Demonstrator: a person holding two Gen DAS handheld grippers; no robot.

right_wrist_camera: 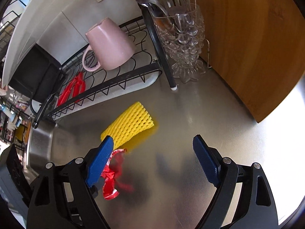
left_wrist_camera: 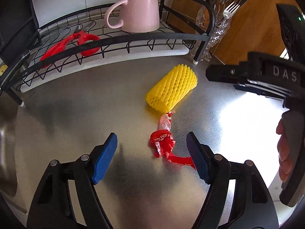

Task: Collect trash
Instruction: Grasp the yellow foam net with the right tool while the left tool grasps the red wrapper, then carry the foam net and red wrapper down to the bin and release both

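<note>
Red crinkled plastic, twisted and partly clear at one end, forms the wrapper (left_wrist_camera: pixel 163 145) lying on the brushed steel counter (left_wrist_camera: pixel 76 114), well in from the sink edge. Its clear end touches a yellow foam net sleeve (left_wrist_camera: pixel 171 88), a ribbed, flattened tube nearer the rack. The left gripper (left_wrist_camera: pixel 152 160) stands with blue textured pads apart on either side of the wrapper, gripping nothing. The right gripper (right_wrist_camera: pixel 153 160) is likewise spread, empty, beside the wrapper. Behind: a black wire dish rack (left_wrist_camera: pixel 114 40) holding an inverted pink mug (left_wrist_camera: pixel 140 9) and red scissors (left_wrist_camera: pixel 70 45).
</note>
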